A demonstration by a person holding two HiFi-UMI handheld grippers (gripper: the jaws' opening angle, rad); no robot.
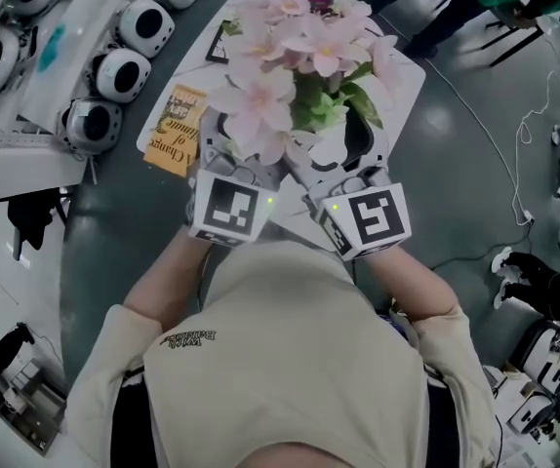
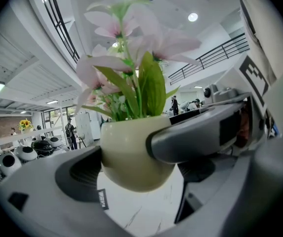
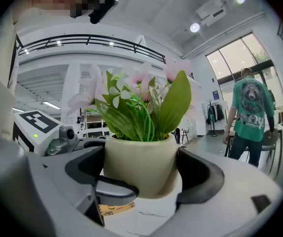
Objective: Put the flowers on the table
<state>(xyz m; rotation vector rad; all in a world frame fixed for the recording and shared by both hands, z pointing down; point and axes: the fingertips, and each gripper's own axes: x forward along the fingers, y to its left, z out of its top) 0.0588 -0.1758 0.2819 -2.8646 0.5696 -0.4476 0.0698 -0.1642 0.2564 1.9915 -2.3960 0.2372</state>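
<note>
Pink flowers (image 1: 290, 57) with green leaves stand in a cream pot (image 2: 129, 154), held over the white marble table (image 1: 405, 78). Both grippers close in on the pot from the near side. In the head view the blooms cover the jaws of my left gripper (image 1: 236, 164) and right gripper (image 1: 353, 164). In the left gripper view the left gripper (image 2: 136, 179) cradles the pot, and a finger (image 2: 195, 139) of the other gripper crosses its right side. In the right gripper view the right gripper (image 3: 141, 174) presses the pot (image 3: 141, 164) from both sides. The pot's base appears slightly above the tabletop.
An orange book (image 1: 176, 125) lies on the table's left edge, also showing under the pot (image 3: 113, 209). Several white round robot heads (image 1: 119, 71) line the left. A person in a green shirt (image 3: 250, 112) stands to the right. Cables (image 1: 534, 115) run across the grey floor.
</note>
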